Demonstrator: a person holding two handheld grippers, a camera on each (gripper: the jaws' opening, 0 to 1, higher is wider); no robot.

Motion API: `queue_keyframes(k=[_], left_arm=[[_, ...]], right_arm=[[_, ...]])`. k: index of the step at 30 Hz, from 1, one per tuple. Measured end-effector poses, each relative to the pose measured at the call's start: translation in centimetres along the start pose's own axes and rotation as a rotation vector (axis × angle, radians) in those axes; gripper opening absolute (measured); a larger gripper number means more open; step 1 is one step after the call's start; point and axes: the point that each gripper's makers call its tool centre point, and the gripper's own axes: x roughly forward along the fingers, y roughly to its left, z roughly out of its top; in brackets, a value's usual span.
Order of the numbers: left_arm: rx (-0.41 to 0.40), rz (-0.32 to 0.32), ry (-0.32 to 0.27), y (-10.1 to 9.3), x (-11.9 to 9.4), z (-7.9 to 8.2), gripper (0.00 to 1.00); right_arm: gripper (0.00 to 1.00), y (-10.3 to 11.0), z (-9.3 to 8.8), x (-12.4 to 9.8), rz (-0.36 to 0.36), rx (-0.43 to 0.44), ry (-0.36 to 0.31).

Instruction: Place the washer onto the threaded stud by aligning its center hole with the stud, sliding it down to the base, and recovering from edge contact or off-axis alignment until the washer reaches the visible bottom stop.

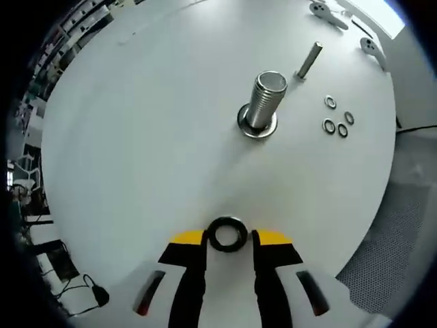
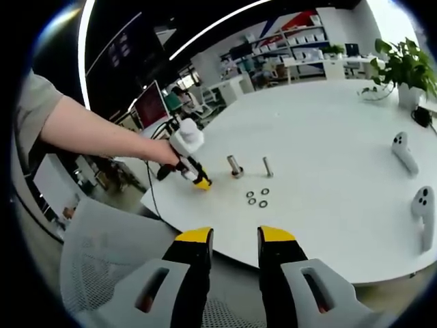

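Reaching out low over the white table (image 1: 136, 137), the left gripper (image 1: 228, 236) clamps a dark washer (image 1: 227, 234) between its fingertips, well short of the upright threaded stud (image 1: 263, 102). The right gripper (image 2: 235, 239) hangs off the table edge, jaws parted and empty.

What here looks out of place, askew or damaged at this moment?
Nothing stands out. The large threaded steel stud stands upright on the round white table, the slim steel bolt beside it. Four small steel washers lie flat nearby. The left gripper holds a dark ring washer between its jaws.
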Motion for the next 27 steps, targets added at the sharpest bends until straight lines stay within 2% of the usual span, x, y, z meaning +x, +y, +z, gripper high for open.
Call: queue_keyframes(k=[4,11,16,22,27], left_arm=[[-0.022,0.017,0.009,0.2,0.1,-0.1,0.2],[-0.096,0.021,-0.034,0.2,-0.1,-0.4,0.19],[-0.052,0.023,-0.044,-0.8,-0.2,0.0,0.19],[-0.08,0.039,-0.053,-0.8,-0.4,0.5,0.19],[-0.059,0.029,-0.113,-1.1,-1.2,2.2,0.19]], right_arm=[[0.28,0.0,0.0,0.0,0.001,-0.002,0.002],[0.28,0.0,0.0,0.0,0.0,-0.002,-0.003],[0.28,0.0,0.1,0.0,0.0,-0.002,-0.004],[0.28,0.0,0.1,0.0,-0.001,0.0,-0.006],[0.28,0.0,0.1,0.0,0.0,-0.001,-0.007]])
